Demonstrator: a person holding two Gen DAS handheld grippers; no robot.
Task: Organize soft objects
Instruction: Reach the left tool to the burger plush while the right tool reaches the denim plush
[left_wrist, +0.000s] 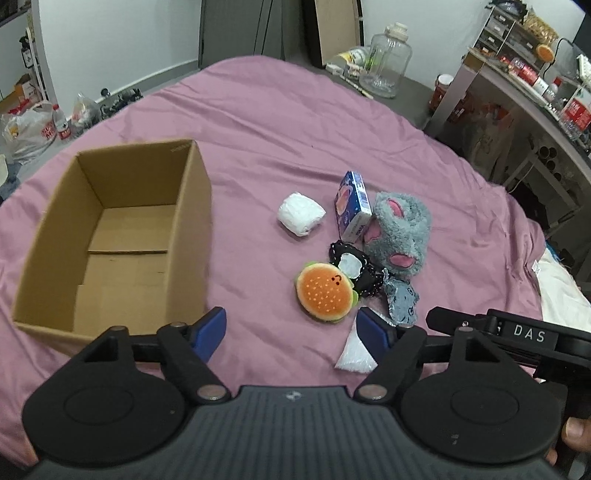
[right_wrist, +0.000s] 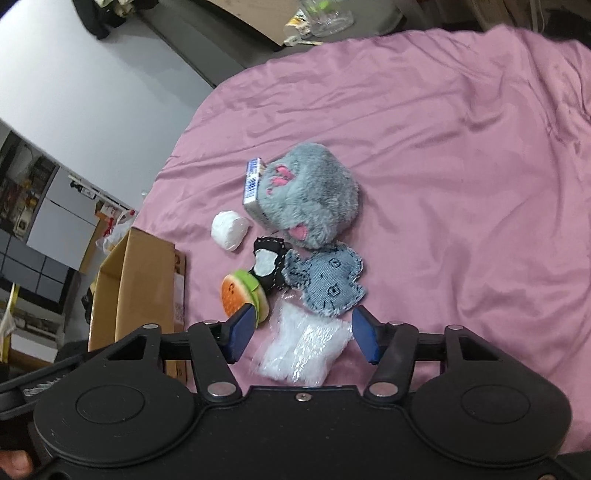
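So the cardboard box (left_wrist: 110, 236) sits empty on the pink bedsheet (left_wrist: 295, 129), and everything soft is piled off to one side of it: the fluffy grey plush (right_wrist: 314, 199) farthest from the grippers, then the denim patch toy (right_wrist: 328, 284), the burger plush (left_wrist: 325, 293) nearest the box, and a clear plastic bag (right_wrist: 303, 350) closest in. Both the left gripper (left_wrist: 291, 332) and right gripper (right_wrist: 303, 332) are spread wide and holding nothing, the right one hanging right over that bag. I'd guess the bag goes first, so drop low and pinch deep because crinkly plastic slips, then carry it over the box wall before letting go.
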